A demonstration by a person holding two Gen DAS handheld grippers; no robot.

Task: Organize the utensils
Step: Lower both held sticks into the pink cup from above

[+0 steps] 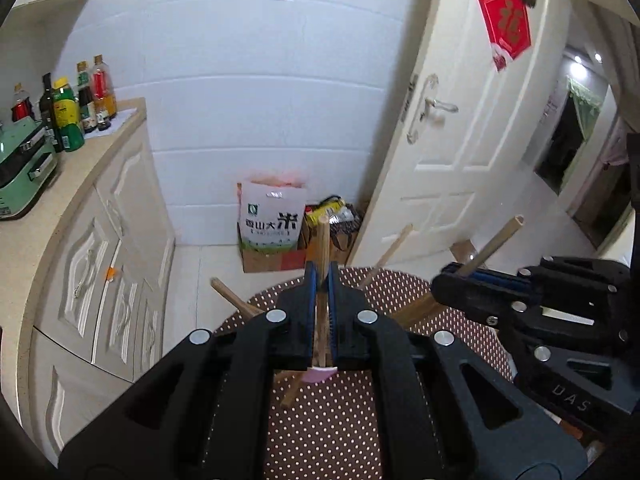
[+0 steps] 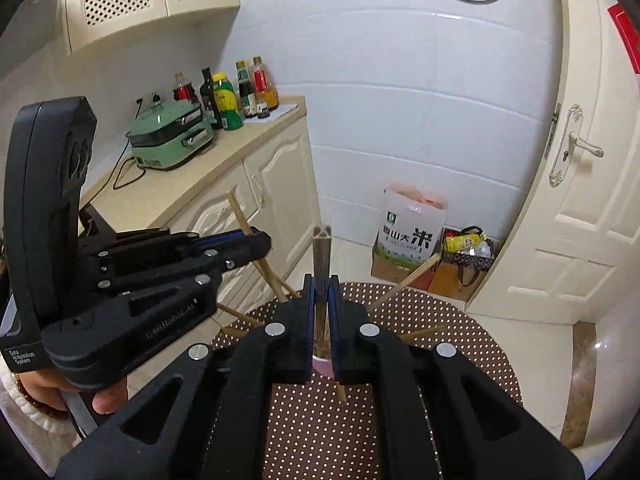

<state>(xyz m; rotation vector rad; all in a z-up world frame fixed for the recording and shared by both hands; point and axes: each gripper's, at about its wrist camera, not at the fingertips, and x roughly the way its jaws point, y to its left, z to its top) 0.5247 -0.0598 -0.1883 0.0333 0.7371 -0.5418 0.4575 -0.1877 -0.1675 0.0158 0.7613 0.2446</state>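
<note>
Left tool (image 1: 322, 280), lower centre of its own view: blue pads clamped on a wooden chopstick (image 1: 323, 240) that stands upright between them, its top end poking above the fingertips. Below the pads a pink cup (image 1: 320, 374) rim shows, only a sliver. Other wooden chopsticks (image 1: 236, 300) fan outward at a slant to left and right of the tool, over a brown polka-dot table (image 1: 320, 432).

Right tool (image 2: 319, 284), lower centre of its own view: pads pressed on a grey metal chopstick (image 2: 321, 256), upright, its ridged end toward the lens. Pink cup rim (image 2: 322, 366) just beneath the pads; whether the metal stick's foot sits in the cup cannot be told.

In the left-wrist view the right tool (image 1: 450, 270) appears at right of frame, closed around its stick, which angles up and to the right. In the right-wrist view the left tool (image 2: 260, 242) appears at left of frame, pinching its wooden stick, with the holder's hand (image 2: 100, 396) at lower left.

Background: green cooker (image 2: 170, 136) and sauce bottles (image 2: 228, 96) on a cream counter, rice bag (image 1: 272, 220) on the floor by the white door (image 1: 460, 140).
</note>
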